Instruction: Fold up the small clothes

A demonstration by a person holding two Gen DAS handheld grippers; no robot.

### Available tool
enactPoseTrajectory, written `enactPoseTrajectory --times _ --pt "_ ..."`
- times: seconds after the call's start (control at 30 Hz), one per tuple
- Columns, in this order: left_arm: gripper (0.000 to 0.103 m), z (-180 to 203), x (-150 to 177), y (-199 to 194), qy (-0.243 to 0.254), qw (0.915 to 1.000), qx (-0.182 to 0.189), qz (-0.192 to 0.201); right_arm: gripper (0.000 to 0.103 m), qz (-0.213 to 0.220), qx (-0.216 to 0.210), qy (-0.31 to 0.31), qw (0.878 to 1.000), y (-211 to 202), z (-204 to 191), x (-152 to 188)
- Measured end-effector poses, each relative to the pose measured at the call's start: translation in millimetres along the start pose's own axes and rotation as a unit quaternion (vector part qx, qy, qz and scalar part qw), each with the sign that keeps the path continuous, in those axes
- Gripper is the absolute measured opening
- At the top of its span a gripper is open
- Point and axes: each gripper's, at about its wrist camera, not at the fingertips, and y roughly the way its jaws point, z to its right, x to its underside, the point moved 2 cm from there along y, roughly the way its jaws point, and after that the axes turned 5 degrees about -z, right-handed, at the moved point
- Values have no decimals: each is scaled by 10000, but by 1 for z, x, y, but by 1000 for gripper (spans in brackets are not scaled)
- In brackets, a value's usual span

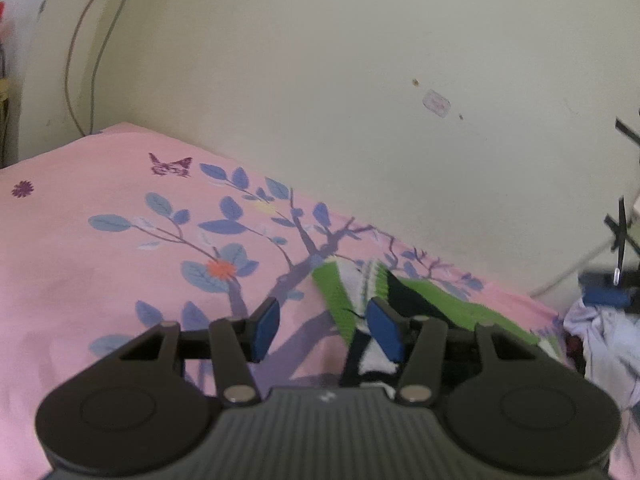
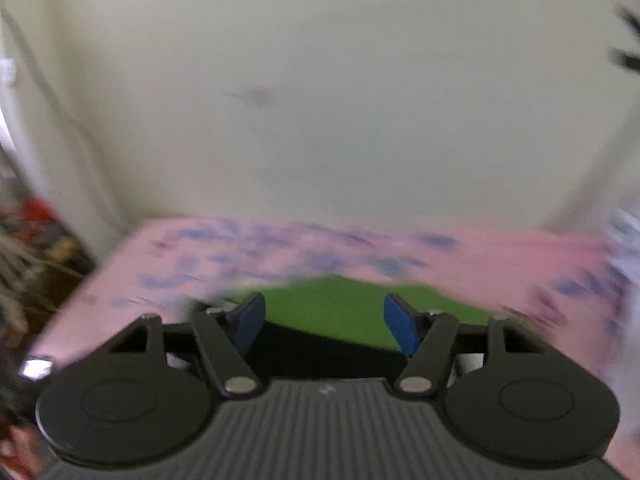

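Just beyond the left gripper (image 1: 326,330), a small knit garment in green, white and black (image 1: 436,304) lies on the pink bedsheet printed with blue leaves and a purple tree (image 1: 120,240), close to the pale cream wall (image 1: 320,80). The left gripper's blue-padded fingers (image 1: 265,330) stand wide apart and hold nothing; the right-hand pad overlaps the garment's left edge in this view, though contact cannot be told. A crumpled white cloth (image 1: 600,332) sits past the bed's right end. In the heavily blurred right wrist view, the right gripper (image 2: 324,326) also has its fingers (image 2: 402,330) spread wide and empty, with the garment's green and black fabric showing between them.
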Motion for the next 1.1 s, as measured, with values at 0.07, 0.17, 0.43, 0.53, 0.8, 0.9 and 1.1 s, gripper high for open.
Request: enactPoseTrajectory --times 0.07,0.17,0.43,0.53,0.8,0.9,1.1 --pt "49 6 4 3 153 9999 -41 -58 62 -119 440 167 9988 6 33 17" --pt "51 11 9 7 347 9993 -138 -89 62 -327 727 298 9964 21 67 39" --pt "51 9 13 15 443 9986 -151 -230 0 87 1304 982 9865 37 122 55" --pt "51 9 12 18 443 9985 -146 -279 0 235 1593 1563 9745 23 152 65" --pt "53 7 12 22 390 9986 -103 -356 0 121 95 1268 9918 -55 111 132" --pt "54 3 11 21 272 9987 21 -424 0 -166 -285 1009 9944 -85 94 177" --pt "55 -3 18 -47 493 9963 423 -561 83 -114 -651 1119 9915 -162 95 251"
